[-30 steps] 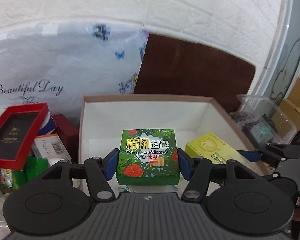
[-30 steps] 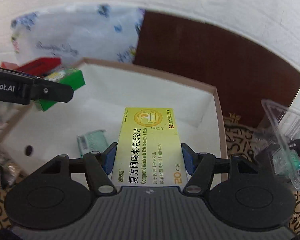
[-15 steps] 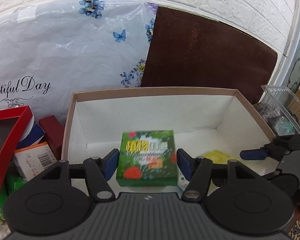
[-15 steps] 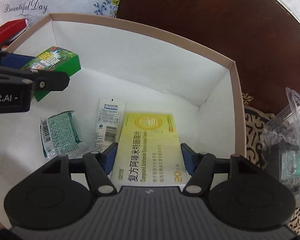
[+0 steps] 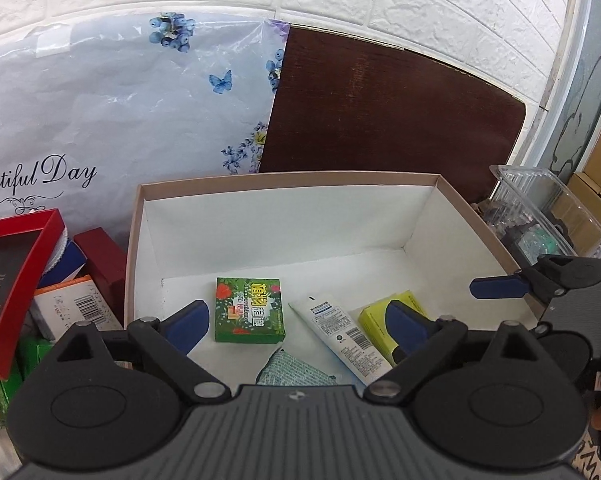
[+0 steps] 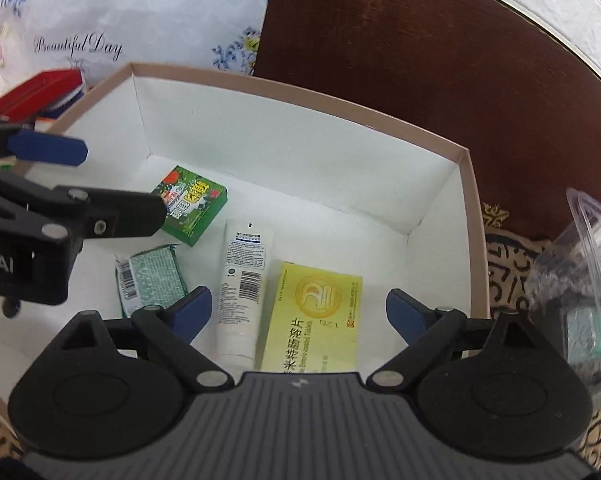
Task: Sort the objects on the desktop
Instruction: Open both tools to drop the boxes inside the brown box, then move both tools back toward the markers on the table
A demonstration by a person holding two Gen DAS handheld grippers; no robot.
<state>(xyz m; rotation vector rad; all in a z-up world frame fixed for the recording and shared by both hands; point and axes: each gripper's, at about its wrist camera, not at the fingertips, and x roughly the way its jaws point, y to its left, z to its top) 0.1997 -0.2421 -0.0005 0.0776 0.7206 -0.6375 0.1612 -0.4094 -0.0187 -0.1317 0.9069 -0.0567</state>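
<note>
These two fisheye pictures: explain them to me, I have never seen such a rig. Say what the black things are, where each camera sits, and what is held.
A person holds a two-finger gripper in each hand; a camera on each looks forward along its blue-padded fingers. One view shows the left gripper, the other the right gripper. Both hang over a shallow white cardboard box. In it lie a green flowered carton, a white tube, a yellow tablet carton and a green foil packet. Both jaws have just been opening and now stand wide, so nothing is held: the two cartons lie loose on the box floor.
</note>
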